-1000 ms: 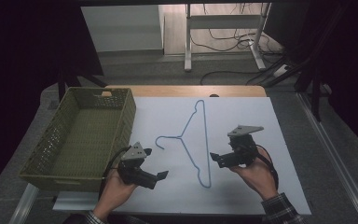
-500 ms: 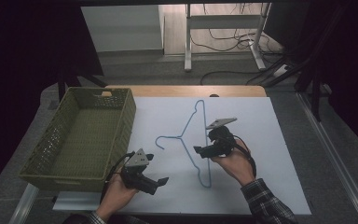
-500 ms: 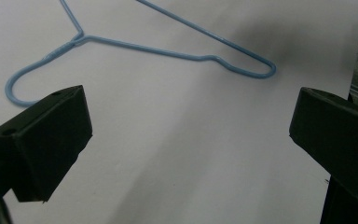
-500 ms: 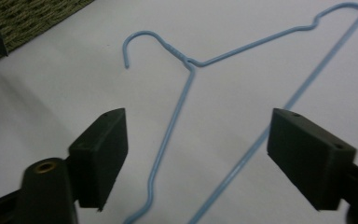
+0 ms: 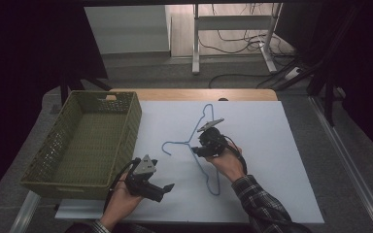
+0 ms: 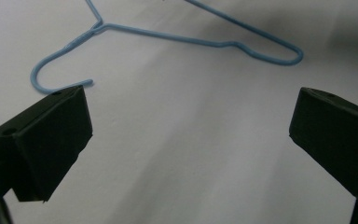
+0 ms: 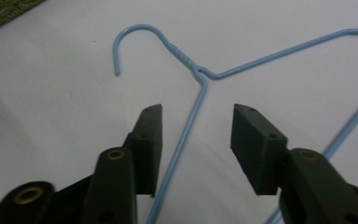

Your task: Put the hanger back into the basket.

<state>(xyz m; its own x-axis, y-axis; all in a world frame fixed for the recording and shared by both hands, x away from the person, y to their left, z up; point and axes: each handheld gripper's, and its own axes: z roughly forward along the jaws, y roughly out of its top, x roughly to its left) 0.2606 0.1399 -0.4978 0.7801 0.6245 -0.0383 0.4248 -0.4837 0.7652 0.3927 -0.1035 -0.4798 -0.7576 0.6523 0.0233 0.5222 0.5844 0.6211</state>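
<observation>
At six o'clock from the hook, the right claw (image 7: pixel 196 140) is straddling the hanger (image 7: pixel 186 140), jaws apart, nothing gripped yet; the left claw (image 6: pixel 191 140) is waiting open.

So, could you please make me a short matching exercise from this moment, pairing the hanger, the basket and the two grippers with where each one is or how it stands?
Things:
1. blue wire hanger
2. green basket
3. left gripper
4. right gripper

States:
A. open, jaws either side of a hanger wire
B. lying flat on the white sheet
C. open, near the table's front edge, beside the basket
D. at the table's left side

Pairs: 1-B, 2-D, 3-C, 4-A
</observation>
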